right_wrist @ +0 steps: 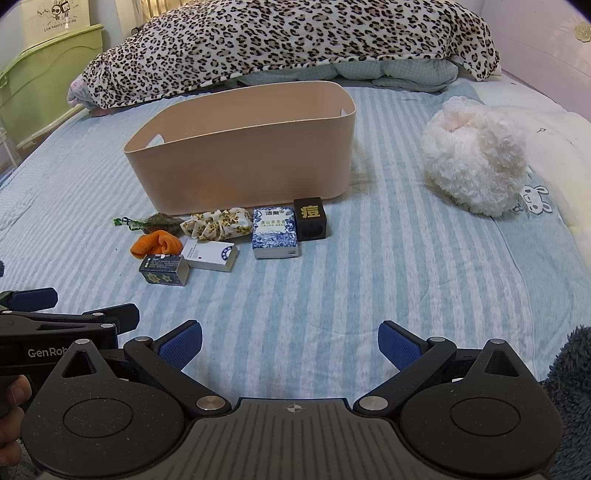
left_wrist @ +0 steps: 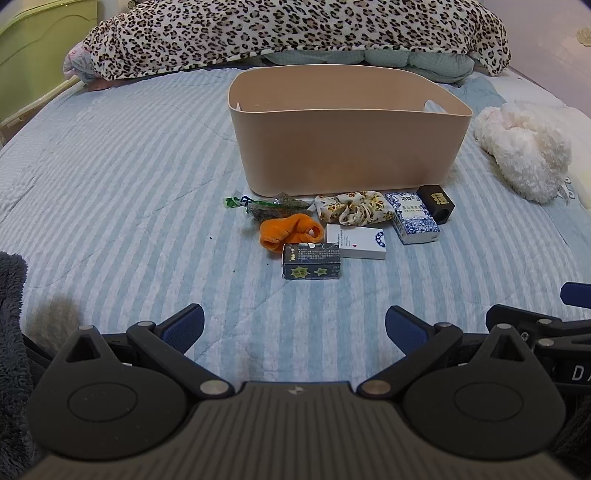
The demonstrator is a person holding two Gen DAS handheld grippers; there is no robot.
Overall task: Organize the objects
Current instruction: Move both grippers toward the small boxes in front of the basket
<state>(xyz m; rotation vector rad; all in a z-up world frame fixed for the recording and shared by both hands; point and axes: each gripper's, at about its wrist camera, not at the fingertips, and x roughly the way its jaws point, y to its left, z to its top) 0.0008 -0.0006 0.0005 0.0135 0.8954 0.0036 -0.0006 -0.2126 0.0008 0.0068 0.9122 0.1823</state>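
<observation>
A beige plastic bin (left_wrist: 347,147) (right_wrist: 240,155) stands on the striped bed. In front of it lie several small items: a green snack packet (left_wrist: 266,206) (right_wrist: 147,222), an orange cloth (left_wrist: 288,230) (right_wrist: 157,243), a leopard scrunchie (left_wrist: 351,210) (right_wrist: 218,223), a dark box with stars (left_wrist: 311,261) (right_wrist: 164,270), a white box (left_wrist: 362,242) (right_wrist: 210,254), a blue-and-white box (left_wrist: 413,218) (right_wrist: 274,232) and a black cube (left_wrist: 436,199) (right_wrist: 310,219). My left gripper (left_wrist: 294,330) and right gripper (right_wrist: 290,343) are open and empty, well short of the items.
A white fluffy plush (left_wrist: 524,151) (right_wrist: 476,158) lies right of the bin. A leopard-print blanket (left_wrist: 288,33) (right_wrist: 295,40) is heaped behind it. A green cabinet (right_wrist: 44,81) stands at the far left. The left gripper's body (right_wrist: 55,325) shows beside the right one.
</observation>
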